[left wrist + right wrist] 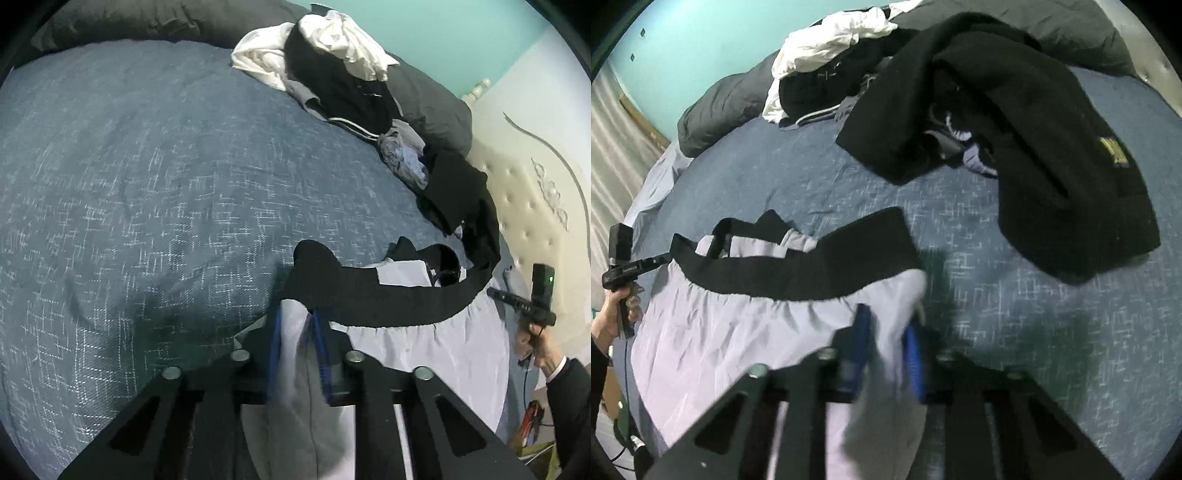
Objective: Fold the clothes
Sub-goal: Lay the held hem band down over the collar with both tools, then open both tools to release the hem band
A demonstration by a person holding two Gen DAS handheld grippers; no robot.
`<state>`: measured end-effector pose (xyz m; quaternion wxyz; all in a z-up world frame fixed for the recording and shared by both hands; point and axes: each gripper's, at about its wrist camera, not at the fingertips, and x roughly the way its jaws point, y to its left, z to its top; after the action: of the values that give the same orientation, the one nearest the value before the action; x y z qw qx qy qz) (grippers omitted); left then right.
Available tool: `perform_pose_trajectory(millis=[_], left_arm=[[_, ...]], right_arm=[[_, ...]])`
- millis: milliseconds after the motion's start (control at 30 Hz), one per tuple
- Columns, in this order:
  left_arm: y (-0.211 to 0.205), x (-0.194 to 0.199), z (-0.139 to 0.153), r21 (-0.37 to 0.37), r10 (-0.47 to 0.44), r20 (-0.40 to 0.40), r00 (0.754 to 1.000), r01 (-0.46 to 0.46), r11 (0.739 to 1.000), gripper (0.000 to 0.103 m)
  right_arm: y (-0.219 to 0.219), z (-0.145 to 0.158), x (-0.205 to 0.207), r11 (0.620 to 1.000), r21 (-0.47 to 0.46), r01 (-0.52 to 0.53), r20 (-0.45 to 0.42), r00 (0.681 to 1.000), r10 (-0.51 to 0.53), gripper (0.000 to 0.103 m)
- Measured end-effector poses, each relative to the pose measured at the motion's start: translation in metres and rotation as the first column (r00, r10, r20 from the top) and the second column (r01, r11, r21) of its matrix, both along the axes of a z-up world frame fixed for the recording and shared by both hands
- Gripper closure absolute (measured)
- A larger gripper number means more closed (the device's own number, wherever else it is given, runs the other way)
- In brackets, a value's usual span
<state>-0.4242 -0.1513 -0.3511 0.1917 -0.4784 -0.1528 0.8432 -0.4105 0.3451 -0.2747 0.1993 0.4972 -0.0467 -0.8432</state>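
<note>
Where tongs (297,332) clamp, shorts (424,347) hang.

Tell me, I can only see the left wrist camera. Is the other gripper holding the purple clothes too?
Observer: Yes. The right gripper is pinched shut on the lilac garment, just below the end of its black waistband.
Operator: Is there a picture on the black coat?
Observer: Yes, the black coat has a small yellow badge, facing up.
</note>
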Motion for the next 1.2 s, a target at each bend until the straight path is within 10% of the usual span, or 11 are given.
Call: perform_pose_trajectory(millis=[333,667,900,1200], left_arm=[[-0.014,0.003,0.035,-0.028,0.066,-0.088,0.994,-0.068,0.997,0.091],[-0.002,-0.025,0.000,-0.117,0.114,0.014,0.993,-0.111,0.987,0.088],[-0.016,-0.006,0.033,-0.109,0.140,-0.033,0.990,-0.143,0.984,0.065],[0.047,0.081,0.065,-0.081,-0.081,-0.044,0.996,0.077,0.994,0.059]], right_arm=[[-0.010,0.042,0.002,0.999,0.023,0.031,-0.183,0.983,-0.026,0.099],[-0.024,-0.003,-0.035,0.987,0.124,0.099,-0.030,0.995,-0.096,0.098],[-0.015,0.026,-0.021,0.982,0.125,0.142,-0.092,0.987,-0.131,0.075],[-0.065,0.062,0.048,0.997,0.010,-0.076,-0.086,0.993,0.077,0.075]])
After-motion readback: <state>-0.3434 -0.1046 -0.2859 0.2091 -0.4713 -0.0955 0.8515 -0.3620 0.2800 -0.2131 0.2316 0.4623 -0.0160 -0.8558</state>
